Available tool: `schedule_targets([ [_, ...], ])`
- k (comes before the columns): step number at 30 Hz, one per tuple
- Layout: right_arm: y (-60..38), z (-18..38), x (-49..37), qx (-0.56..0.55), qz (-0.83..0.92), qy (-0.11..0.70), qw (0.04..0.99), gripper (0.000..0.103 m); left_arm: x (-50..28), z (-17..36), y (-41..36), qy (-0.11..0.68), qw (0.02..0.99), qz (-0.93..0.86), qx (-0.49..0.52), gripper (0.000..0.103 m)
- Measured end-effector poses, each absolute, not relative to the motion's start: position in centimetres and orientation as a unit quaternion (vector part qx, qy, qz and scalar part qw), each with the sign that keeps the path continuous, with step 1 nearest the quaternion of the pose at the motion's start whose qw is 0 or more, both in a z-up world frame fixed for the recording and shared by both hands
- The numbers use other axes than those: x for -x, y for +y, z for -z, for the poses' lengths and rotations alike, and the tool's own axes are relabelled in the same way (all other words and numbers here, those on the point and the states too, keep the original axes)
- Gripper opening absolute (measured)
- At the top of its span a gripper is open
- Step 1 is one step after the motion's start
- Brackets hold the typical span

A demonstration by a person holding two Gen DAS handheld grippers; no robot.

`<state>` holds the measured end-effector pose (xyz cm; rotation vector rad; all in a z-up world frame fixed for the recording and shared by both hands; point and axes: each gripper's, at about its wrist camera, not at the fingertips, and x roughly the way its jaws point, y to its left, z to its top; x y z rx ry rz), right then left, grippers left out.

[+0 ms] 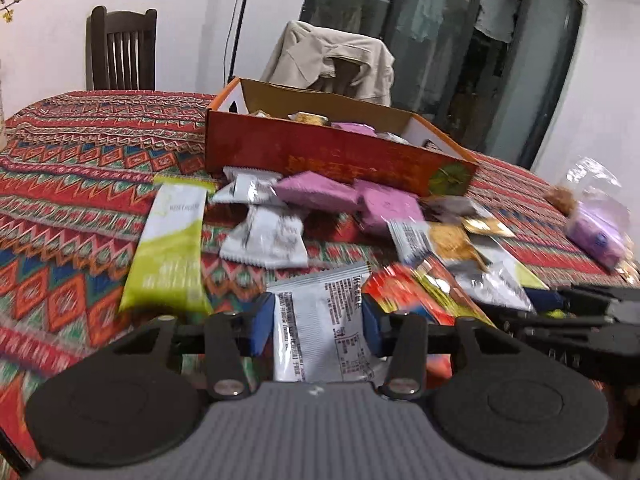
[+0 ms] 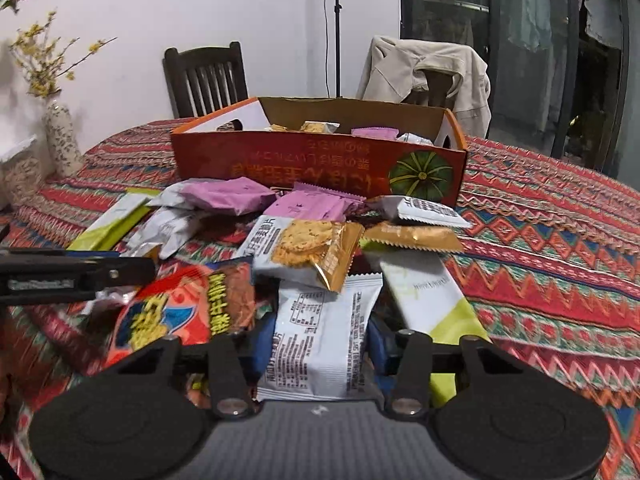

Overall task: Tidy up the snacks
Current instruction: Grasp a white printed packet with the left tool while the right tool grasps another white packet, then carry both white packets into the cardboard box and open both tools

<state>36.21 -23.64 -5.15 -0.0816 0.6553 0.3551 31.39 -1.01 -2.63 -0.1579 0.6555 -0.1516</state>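
Left wrist view: the left gripper [image 1: 318, 320] has its blue pads against both edges of a white snack packet [image 1: 320, 316] covered in small black print, too blurred to read; the jaws are clamped on it. At eleven o'clock from the gripper lies a long white-and-green sachet [image 1: 168, 240] with faint lettering I cannot make out. At twelve o'clock sits the orange cardboard box [image 1: 340, 156], its front bearing orange characters and a green round emblem, with a few packets inside. Just before the box lie two purple packets [image 1: 316, 192] and crumpled silver-white wrappers [image 1: 264, 240]. At one o'clock a red packet [image 1: 404, 292] lies among gold and silver ones. At three o'clock the right gripper [image 1: 580, 320] shows as a dark bar, probably touching the heap, though motion blur hides it. All rests on a patterned tablecloth [image 1: 80, 184].

Right wrist view: the right gripper [image 2: 320, 340] is clamped on another white packet [image 2: 320, 340] printed with a nutrition table and fine Chinese text, its pads pressing both sides. At twelve o'clock, overlapping that packet's top, lies a gold-edged cracker packet [image 2: 312, 248] picturing round crackers. At ten o'clock a red packet [image 2: 180, 308] bears large yellow characters, upside down. At two o'clock lies a second white-and-green sachet [image 2: 432, 296]. The box [image 2: 320, 164] stands beyond the heap, its characters inverted beside the green emblem. Purple packets [image 2: 228, 196] lean against its front. The left gripper [image 2: 76, 276] crosses in at nine o'clock. Behind stand a vase [image 2: 62, 140], a wooden chair [image 2: 208, 76] and a jacket-draped chair [image 2: 428, 68].
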Motion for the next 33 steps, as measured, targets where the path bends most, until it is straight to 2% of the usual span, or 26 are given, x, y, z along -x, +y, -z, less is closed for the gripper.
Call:
schedule_targets([
  [6,-26.0,4.4,-31.3,0.018,-0.173,0.301,0.938,0.046,-26.0,1.9,-1.8,0.305,0.948,0.08,0.048,0.046],
  [22,-26.4,2.9,-27.4,0.009,-0.175,0.271,0.946,0.046,-23.9,0.1,-1.8,0.273,0.958,0.078,0.046,0.046],
  [28,-26.2,0.4,-29.1,0.002,-0.206,0.252,0.946,0.046,-27.6,-4.0,0.1,0.234,0.964,0.114,0.049,0.046],
  [33,-26.0,-4.5,-33.7,0.007,-0.231,0.209,0.95,0.046,-35.4,-7.9,1.4,0.216,0.968,0.123,0.039,0.046],
])
